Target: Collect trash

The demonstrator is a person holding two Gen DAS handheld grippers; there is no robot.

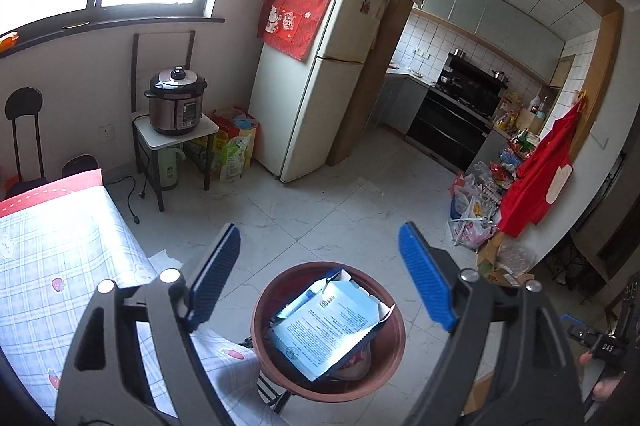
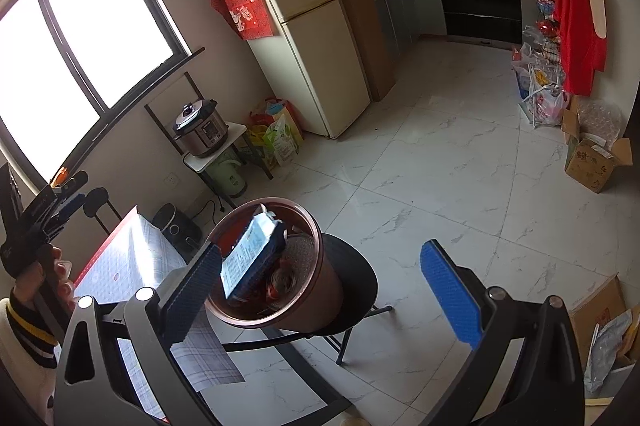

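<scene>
**Box sits in the bin; both tools empty**

The left tool (image 1: 320,274) hangs just above the bin (image 1: 264,310), its blue pads spread wide with nothing between them. The right tool (image 2: 320,290) is likewise agape and empty, with the bin ahead of its left pad (image 2: 192,290). The bin stands on a black stool (image 2: 356,278), beside the desk (image 1: 60,246) with its checked cloth.

The trash, a flattened box (image 1: 328,326), lies tilted in the bin just below the left tool. It is pale blue and white with small print on its broad face and a dark edge. One end pokes above the rim (image 2: 260,222), so it seems dropped in rather than settled. A can and red scraps show under it.

To finish well, the box likely needs a nudge down past the rim, pressed on its flat face so the bin does not tip off the stool. No other trash is plainly visible on the desk.
</scene>
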